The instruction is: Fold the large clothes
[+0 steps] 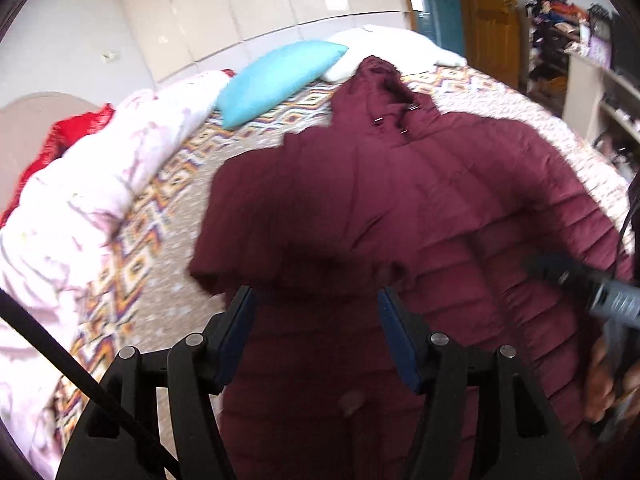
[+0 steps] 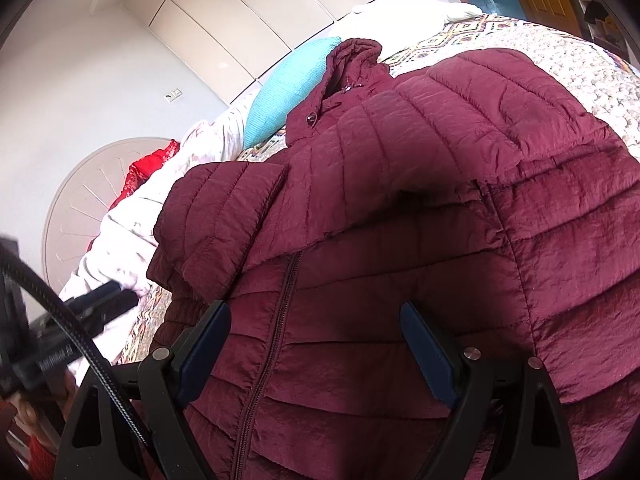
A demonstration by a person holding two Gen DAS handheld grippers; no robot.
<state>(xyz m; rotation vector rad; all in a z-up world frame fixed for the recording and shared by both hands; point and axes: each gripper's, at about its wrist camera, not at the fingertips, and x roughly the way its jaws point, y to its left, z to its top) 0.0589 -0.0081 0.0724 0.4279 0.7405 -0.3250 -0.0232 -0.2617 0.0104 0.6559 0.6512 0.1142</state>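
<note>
In the left wrist view, the maroon puffer jacket lies spread on the patterned bedspread, hood toward the turquoise pillow, and the left gripper hangs over the jacket's near part with its 2 jaws wide and nothing between them. In the right wrist view, the right gripper sits just above the jacket's zipper, jaws likewise wide and holding nothing, with 1 sleeve folded across the chest on the pillow's side.
</note>
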